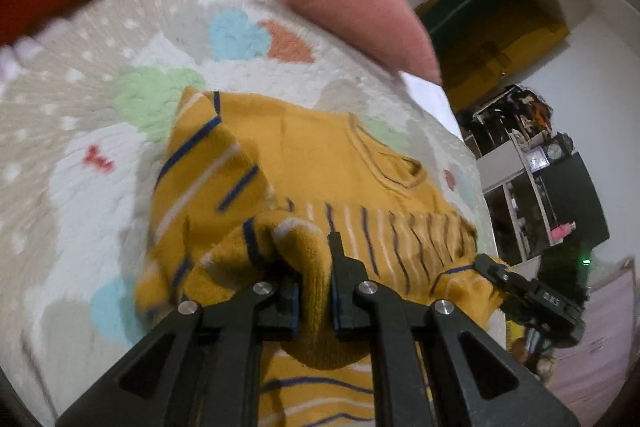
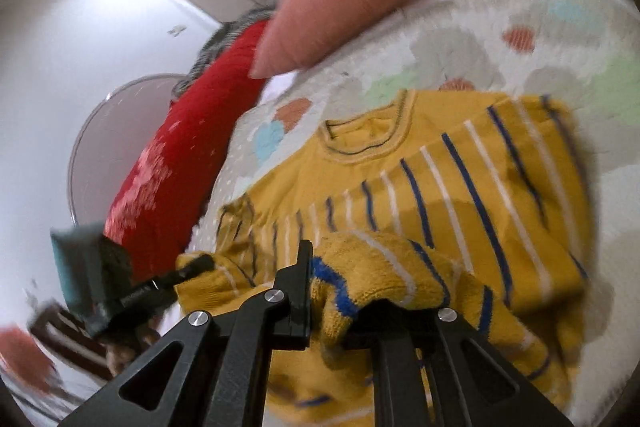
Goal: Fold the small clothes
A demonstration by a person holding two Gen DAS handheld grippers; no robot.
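Quilted bedspread (image 1: 80, 115) under yellow sweater (image 1: 320, 155), hem between both jaws.

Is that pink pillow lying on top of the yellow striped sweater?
No: the pink pillow sits apart at the far edge of the patterned quilt, with bare quilt between it and the yellow striped sweater.

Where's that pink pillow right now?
The pink pillow lies at the far edge of the patterned quilt, beyond the yellow striped sweater. In the right wrist view it sits beside the red cushion.
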